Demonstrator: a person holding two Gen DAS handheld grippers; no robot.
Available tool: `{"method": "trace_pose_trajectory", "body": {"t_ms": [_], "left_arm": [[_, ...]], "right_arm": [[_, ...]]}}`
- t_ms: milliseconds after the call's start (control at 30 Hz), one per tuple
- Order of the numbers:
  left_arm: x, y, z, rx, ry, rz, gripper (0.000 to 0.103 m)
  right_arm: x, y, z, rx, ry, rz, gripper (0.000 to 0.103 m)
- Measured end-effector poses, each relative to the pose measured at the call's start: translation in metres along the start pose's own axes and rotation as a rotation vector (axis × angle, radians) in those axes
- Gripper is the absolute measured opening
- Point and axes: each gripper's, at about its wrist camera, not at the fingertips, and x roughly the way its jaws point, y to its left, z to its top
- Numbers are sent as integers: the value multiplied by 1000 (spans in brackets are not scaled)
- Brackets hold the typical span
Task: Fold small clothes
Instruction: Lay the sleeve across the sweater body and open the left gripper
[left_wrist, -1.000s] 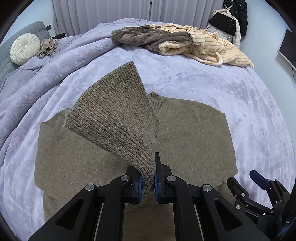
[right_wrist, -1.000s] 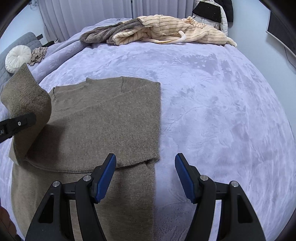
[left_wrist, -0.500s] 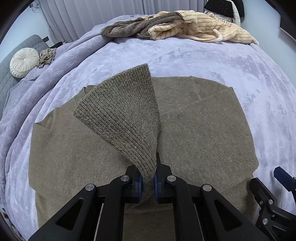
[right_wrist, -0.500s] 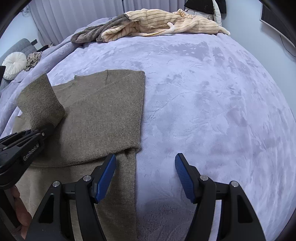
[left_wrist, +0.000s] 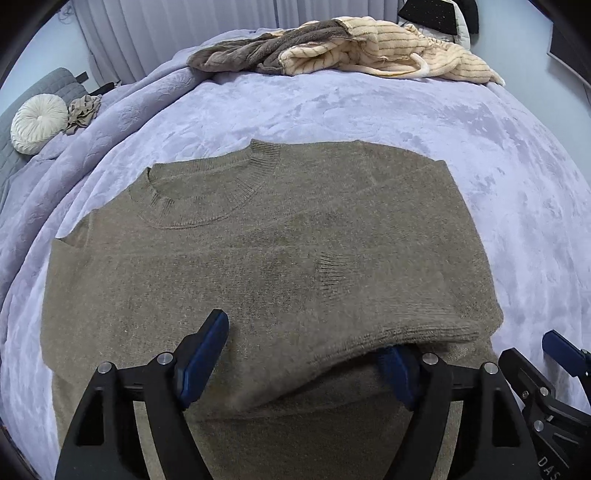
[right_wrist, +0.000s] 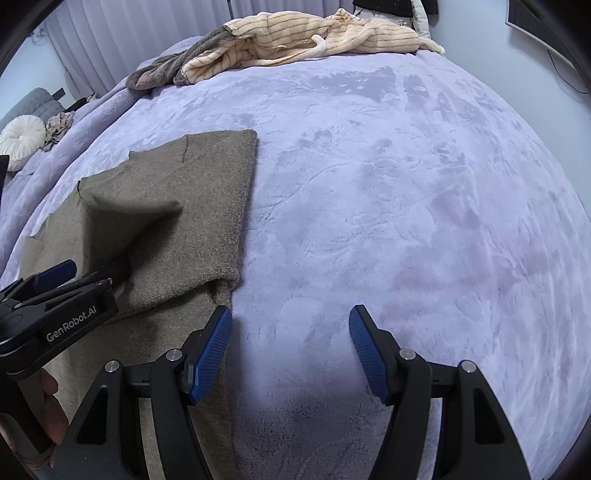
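Our left gripper (left_wrist: 306, 363) has its blue-padded jaws spread wide and holds nothing. The ribbed cuff of a sleeve (left_wrist: 417, 330) is draped loosely over the right pad, so that pad is partly hidden, while the left pad stands bare above the knit. Directly under and ahead of this gripper lies the olive-brown knitted sweater (left_wrist: 258, 258), spread flat on the bed with its round ribbed collar (left_wrist: 207, 192) pointing away from us and to the left. Both sleeves are laid across the chest, and a second ribbed cuff shows ahead and to the right of the pads.

Our right gripper (right_wrist: 290, 343) is also wide apart and empty. It hangs over the bare lavender plush blanket (right_wrist: 406, 221), its left pad just beside the sweater's right edge; whether it touches the fabric we cannot tell. In this view the sweater sits to the left of the fingers, and the left gripper's black body, with white lettering, comes in from the left edge.

Well ahead of both grippers, at the far edge of the bed, lies a heap of cream striped and grey-brown fleece clothes (left_wrist: 351, 51). Far to the left, a round white pleated cushion (left_wrist: 35, 123) rests beside a small crumpled beige cloth (left_wrist: 83, 110).
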Motion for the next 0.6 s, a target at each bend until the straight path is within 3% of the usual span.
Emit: {"method": "trace_pose_trajectory", "body": {"t_ms": [167,333,600], "left_arm": [[-17,8,-5,13,-5,-84,79],[-34,38,-12,-16,-15,-158,79],[-21,95,-15,-117,11,-122,79]], "right_arm": [[-5,-1,0,5,-4,22,69],[-15,1,7,35,-29,114,70],[-13,48,19,-4,-22,313,70]]}}
